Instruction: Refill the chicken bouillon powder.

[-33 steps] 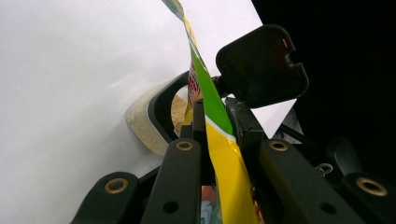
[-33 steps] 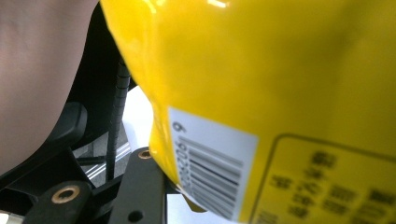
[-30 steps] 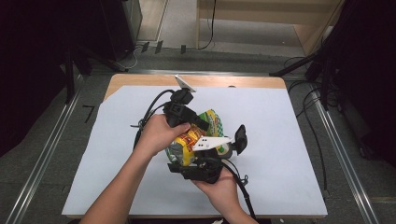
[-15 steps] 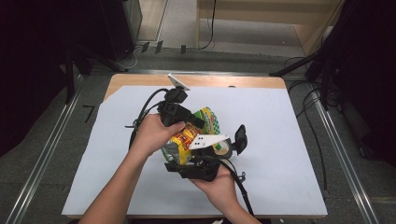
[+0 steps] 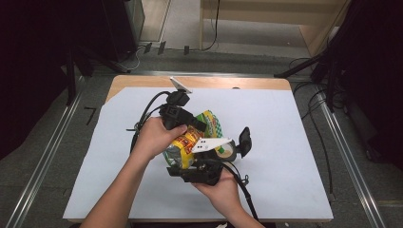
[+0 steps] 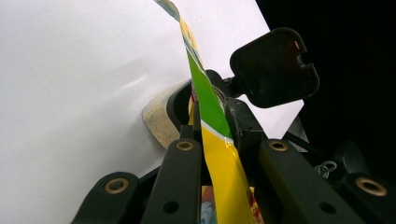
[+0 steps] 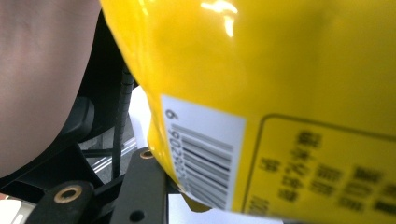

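A yellow and green snack bag (image 5: 187, 138) is held above the middle of the table between both hands. My left gripper (image 5: 191, 122) comes in from the upper left and is shut on the bag's thin edge (image 6: 212, 140). My right gripper (image 5: 232, 148) is beneath the bag with its jaws reaching to the right, one black pad (image 5: 244, 141) standing up beside it. The left gripper view has the bag running between the right gripper's jaws, that pad (image 6: 273, 65) lying to its right. The bag's barcode side (image 7: 205, 158) lies close over one right finger (image 7: 140, 186); the other is hidden.
A white sheet (image 5: 294, 142) covers the wooden table (image 5: 142, 80). A tan tape roll (image 5: 224, 151) lies on the sheet under the bag, its rim (image 6: 159, 119) visible past the left jaws. Metal rails and cables run along the floor on both sides.
The left hand and its gripper have shifted slightly to the left with the bag's edge. The right hand has stayed in place.
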Available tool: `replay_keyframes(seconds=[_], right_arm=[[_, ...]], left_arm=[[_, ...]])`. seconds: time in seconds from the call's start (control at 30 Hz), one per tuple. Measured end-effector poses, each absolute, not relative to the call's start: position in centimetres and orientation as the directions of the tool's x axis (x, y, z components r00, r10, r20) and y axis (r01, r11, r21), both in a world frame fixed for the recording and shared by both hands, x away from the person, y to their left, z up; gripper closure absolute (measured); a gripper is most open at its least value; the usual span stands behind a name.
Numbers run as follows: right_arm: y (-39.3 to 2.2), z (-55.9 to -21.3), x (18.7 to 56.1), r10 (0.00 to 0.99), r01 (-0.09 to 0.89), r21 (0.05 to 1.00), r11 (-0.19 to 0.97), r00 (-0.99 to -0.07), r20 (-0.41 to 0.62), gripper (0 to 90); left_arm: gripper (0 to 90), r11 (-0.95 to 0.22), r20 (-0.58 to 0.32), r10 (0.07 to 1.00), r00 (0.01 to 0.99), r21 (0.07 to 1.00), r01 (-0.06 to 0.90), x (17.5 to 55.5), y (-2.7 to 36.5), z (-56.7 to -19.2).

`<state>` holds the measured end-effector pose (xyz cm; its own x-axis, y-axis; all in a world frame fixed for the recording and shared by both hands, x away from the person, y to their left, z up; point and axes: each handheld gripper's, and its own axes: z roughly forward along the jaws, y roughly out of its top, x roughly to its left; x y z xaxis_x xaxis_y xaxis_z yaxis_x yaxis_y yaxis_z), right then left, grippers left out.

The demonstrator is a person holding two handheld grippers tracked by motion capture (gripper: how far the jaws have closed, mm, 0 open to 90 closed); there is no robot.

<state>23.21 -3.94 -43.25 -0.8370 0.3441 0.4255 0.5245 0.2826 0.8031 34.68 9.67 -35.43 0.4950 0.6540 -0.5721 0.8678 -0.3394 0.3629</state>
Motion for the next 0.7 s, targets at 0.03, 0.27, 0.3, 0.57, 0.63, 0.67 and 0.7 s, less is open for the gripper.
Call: replay_keyframes(seconds=[0.03,0.27,0.3,0.57,0.63,0.67,0.7], right_arm=[[-3.94,-43.25,23.19,0.345,0.525,0.803,0.281,-0.837,0.426,65.8],[-3.97,-43.28,23.2,0.343,0.538,0.795,0.28,-0.829,0.441,65.8],[-3.99,-43.33,23.18,0.343,0.542,0.794,0.275,-0.827,0.446,65.9],[-4.03,-43.6,23.03,0.349,0.537,0.796,0.28,-0.829,0.437,66.1],[-4.05,-43.75,23.0,0.348,0.539,0.793,0.285,-0.829,0.438,66.1],[-4.05,-43.77,22.97,0.348,0.537,0.793,0.286,-0.83,0.436,66.0],[-4.03,-43.76,22.92,0.351,0.532,0.796,0.289,-0.832,0.429,65.9]], left_arm=[[83.4,-0.34,-0.572,0.654,0.496,0.363,0.867,34.68,9.67,-35.45],[83.3,-0.337,-0.578,0.65,0.493,0.362,0.869,34.71,9.65,-35.61],[83.3,-0.337,-0.578,0.651,0.493,0.362,0.869,34.71,9.63,-35.63],[83.3,-0.346,-0.575,0.649,0.498,0.359,0.867,34.57,9.54,-35.96],[83.3,-0.346,-0.574,0.649,0.5,0.362,0.865,34.5,9.55,-36.04],[83.3,-0.345,-0.575,0.648,0.499,0.362,0.866,34.43,9.55,-36.0],[83.3,-0.346,-0.575,0.647,0.501,0.364,0.865,34.38,9.56,-35.96]])
